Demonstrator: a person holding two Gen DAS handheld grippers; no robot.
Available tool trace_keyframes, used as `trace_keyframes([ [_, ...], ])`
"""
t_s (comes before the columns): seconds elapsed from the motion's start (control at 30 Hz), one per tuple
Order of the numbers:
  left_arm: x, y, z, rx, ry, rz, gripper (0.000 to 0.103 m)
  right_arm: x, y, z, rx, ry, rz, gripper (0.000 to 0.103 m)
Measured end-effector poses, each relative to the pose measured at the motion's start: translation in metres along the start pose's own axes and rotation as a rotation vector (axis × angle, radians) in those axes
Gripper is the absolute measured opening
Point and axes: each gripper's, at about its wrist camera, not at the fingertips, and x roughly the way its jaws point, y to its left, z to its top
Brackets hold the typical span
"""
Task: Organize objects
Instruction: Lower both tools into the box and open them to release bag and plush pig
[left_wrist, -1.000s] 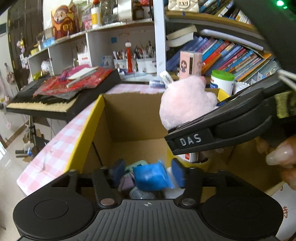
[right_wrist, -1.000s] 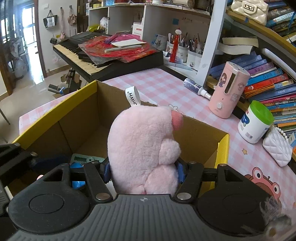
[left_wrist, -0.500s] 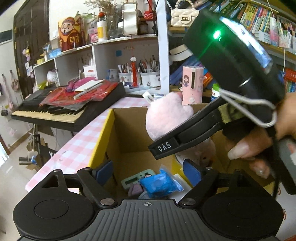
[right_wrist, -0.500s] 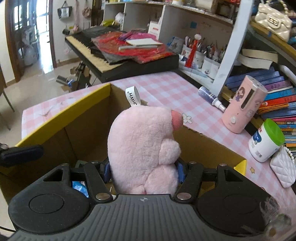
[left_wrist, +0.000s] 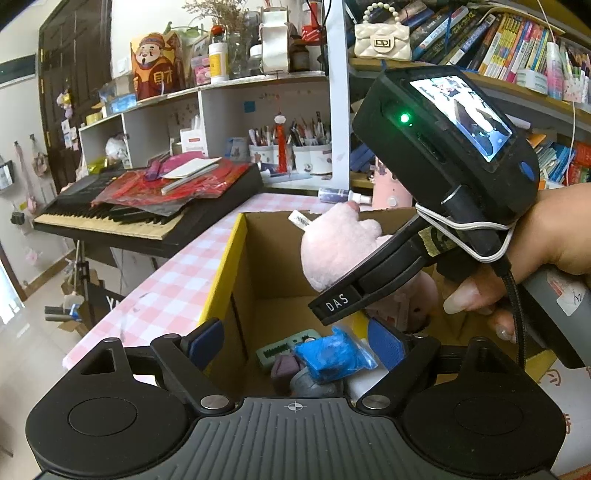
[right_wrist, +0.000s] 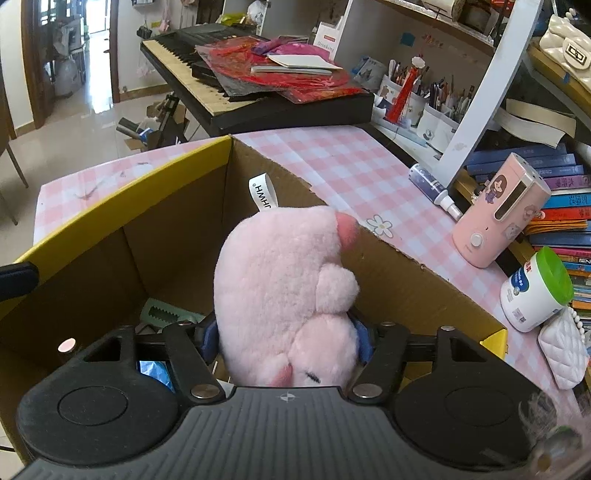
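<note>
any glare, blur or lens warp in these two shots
Left wrist view: fisheye bends the shelf post; the other gripper's screen is glary. Right wrist view: the floor is blown out by daylight; the pink plush is sharp.

The left gripper, its jaws just opened wide, hangs empty over the cardboard box; the right gripper holds the pink plush toy there.

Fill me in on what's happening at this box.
A person is tidying things into a cardboard box on the pink checked table. The right tongs are shut on a pink plush toy, held inside the box. The left tongs have just been opening and stand open with nothing between them, above a blue packet lying in the box.
</note>
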Motion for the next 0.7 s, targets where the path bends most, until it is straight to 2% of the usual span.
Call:
trace_keyframes([
  [0.17,-0.008,0.002,-0.001,-0.009,-0.013,-0.008,0.089,-0.018,0.001,0.0,0.012,-0.043,-0.007,0.077],
  [0.23,-0.013,0.001,-0.001,-0.012,-0.025,-0.009,0.091,-0.03,0.0,0.001,0.025,-0.076,-0.019,0.079],
  [0.47,-0.033,0.004,0.0,-0.034,-0.082,-0.029,0.095,-0.078,-0.004,-0.008,0.119,-0.182,-0.069,0.081],
  [0.7,-0.057,0.011,-0.005,-0.06,-0.118,-0.046,0.099,-0.124,-0.004,-0.035,0.25,-0.255,-0.136,0.082],
])
